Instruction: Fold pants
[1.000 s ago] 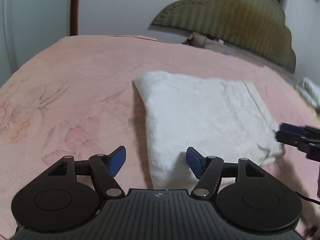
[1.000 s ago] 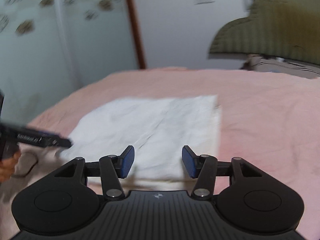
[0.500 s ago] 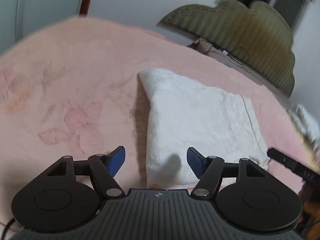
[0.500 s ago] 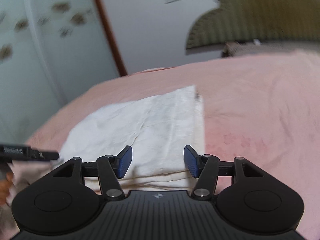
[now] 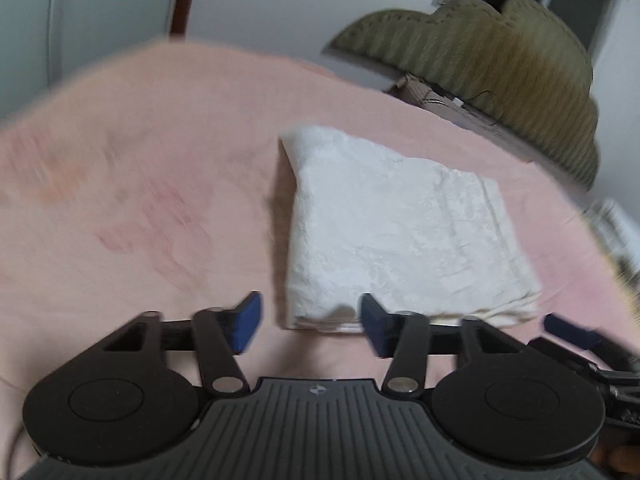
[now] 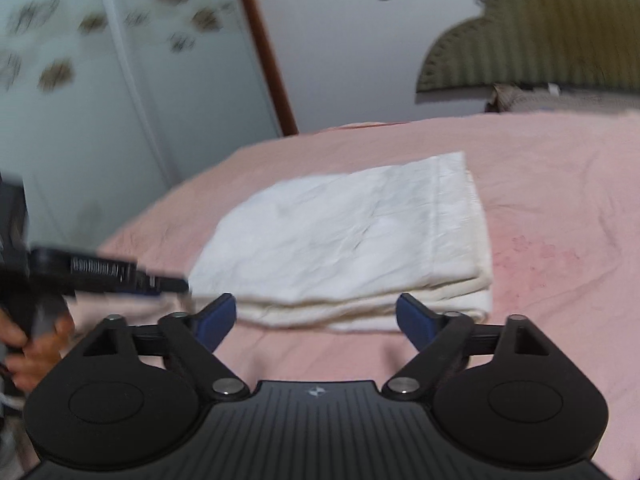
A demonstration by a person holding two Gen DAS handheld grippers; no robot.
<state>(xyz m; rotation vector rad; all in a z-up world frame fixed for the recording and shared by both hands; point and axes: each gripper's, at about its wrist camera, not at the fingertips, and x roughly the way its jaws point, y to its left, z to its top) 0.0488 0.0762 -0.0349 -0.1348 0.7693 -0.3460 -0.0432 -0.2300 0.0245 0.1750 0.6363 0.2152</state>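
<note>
Most of the fold looks finished, judging from how things lie. Largest first: bed [image 5: 120, 184] under a pink floral sheet carries everything; an olive scalloped headboard [image 5: 500, 60] stands at the far end of the bed, and white wardrobe doors [image 6: 100, 100] with faded brown prints stand beyond the bed's left side. Pants [image 5: 396, 232], white, lie on the bed as a compact stacked rectangle, several layers showing at the near edge [image 6: 360, 312], one long side a rounded fold, corners roughly square. No leg or waistband sticks out that I can see. Left hand-held gripper [image 5: 308, 322] hangs over the bed just short of the pants' near-left corner, jaws apart, nothing between them, right pad roughly level with the cloth edge; can't tell whether it touches. Right hand-held gripper [image 6: 316, 318] sits just short of the pants' near edge, jaws spread wide, empty, clear of the cloth. Each gripper shows at the edge of the other's view, beside the pants. Person's hand [image 6: 32, 352] on the left tool's handle is partly visible, blurred. Judgement: folding essentially done; what may be left is at most a tidy-up of the slightly uneven near layers, or one more halving if a smaller bundle is wanted. Frames are motion-blurred, so fine creases unclear.
</note>
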